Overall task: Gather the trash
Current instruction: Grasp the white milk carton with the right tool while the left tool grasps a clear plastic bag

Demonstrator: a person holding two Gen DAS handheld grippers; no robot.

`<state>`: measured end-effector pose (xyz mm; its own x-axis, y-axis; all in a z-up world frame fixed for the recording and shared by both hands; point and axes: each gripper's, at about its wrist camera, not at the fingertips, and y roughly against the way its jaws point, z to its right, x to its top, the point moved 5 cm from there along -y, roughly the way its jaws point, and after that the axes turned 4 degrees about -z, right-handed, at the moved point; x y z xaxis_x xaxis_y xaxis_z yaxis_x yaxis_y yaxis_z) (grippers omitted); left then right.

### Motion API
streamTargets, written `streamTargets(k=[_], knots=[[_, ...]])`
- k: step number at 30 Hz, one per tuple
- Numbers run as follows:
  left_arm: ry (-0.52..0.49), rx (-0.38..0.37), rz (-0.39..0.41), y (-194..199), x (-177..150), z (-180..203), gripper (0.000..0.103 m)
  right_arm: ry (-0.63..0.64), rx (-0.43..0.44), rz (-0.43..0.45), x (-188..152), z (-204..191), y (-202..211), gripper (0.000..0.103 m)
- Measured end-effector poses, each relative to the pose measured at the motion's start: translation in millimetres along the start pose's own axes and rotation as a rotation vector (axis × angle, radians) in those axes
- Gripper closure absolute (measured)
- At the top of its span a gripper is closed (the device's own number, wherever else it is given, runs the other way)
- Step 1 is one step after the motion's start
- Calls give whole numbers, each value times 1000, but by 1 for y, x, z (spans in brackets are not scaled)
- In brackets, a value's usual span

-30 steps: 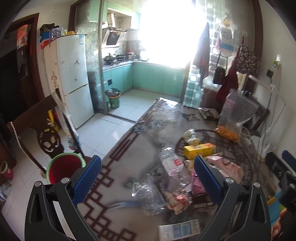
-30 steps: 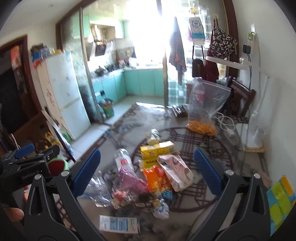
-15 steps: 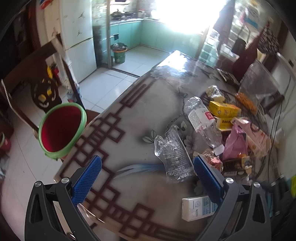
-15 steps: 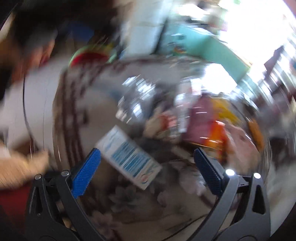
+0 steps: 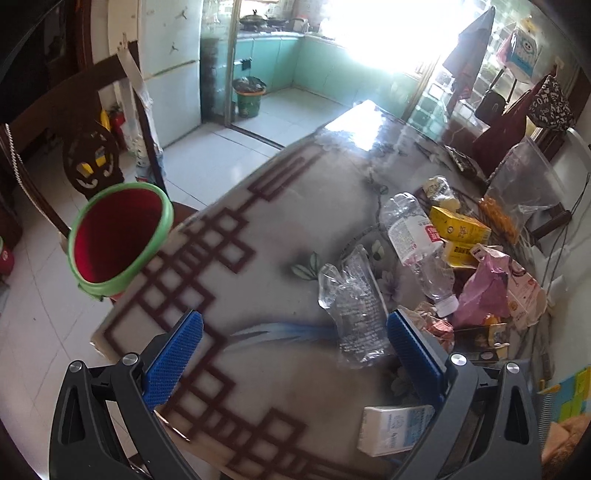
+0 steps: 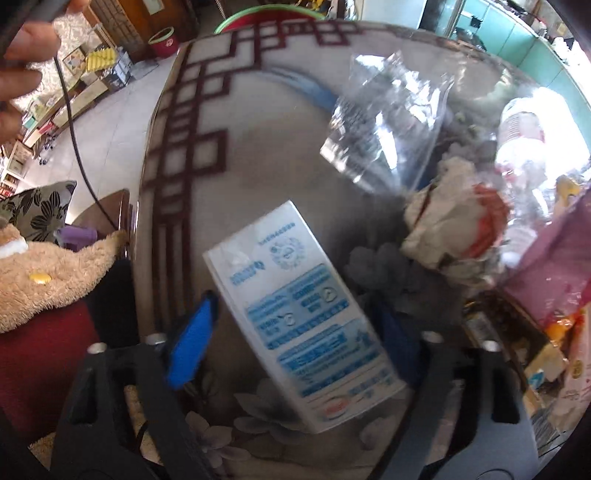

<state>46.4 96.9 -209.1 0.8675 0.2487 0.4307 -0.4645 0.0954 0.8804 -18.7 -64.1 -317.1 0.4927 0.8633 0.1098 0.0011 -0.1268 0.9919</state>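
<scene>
My R tongs [image 6: 291, 332] just closing, astride milk carton [image 6: 303, 314] on surface [image 6: 258, 147], pads not yet pressing. Carton: light, crushable; grip flat sides. L tongs [image 5: 293, 354] spread, empty.

Pale floor tiles [image 5: 236, 155] run from the near left toward a far kitchen with teal cabinets [image 5: 280, 62], where hard daylight pours through a window [image 5: 388, 33] and glares off the glossy patterned table [image 5: 266, 258]. A white fridge [image 5: 170, 66] stands at the far left beside a dark carved wooden chair [image 5: 92, 155]. At the far right, bags and cloths [image 5: 546, 103] hang against a glass-block wall [image 5: 436, 99].
</scene>
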Motion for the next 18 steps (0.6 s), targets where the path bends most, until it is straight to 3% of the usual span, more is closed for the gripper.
streamTargets(k=[2,4,7,10,13,18], knots=[[3,-6,-17,-5,2,0,8,-21,-7,9,-2,-1,-2,50],[-9,-1,-20,-10,4,3,8,-72,13,36,-7,-2,0,51],[-8,13,-24,-18,6,7,8,-187,64,164,-19,1,25,51],[-15,-18,-53,-33,5,14,8,-338,110,332,-35,13,68,51],[12,-59,-107,-57,0,23,9,-512,101,512,-60,33,113,51],[27,-85,-188,-89,-10,39,12,-688,96,637,-87,58,147,51]])
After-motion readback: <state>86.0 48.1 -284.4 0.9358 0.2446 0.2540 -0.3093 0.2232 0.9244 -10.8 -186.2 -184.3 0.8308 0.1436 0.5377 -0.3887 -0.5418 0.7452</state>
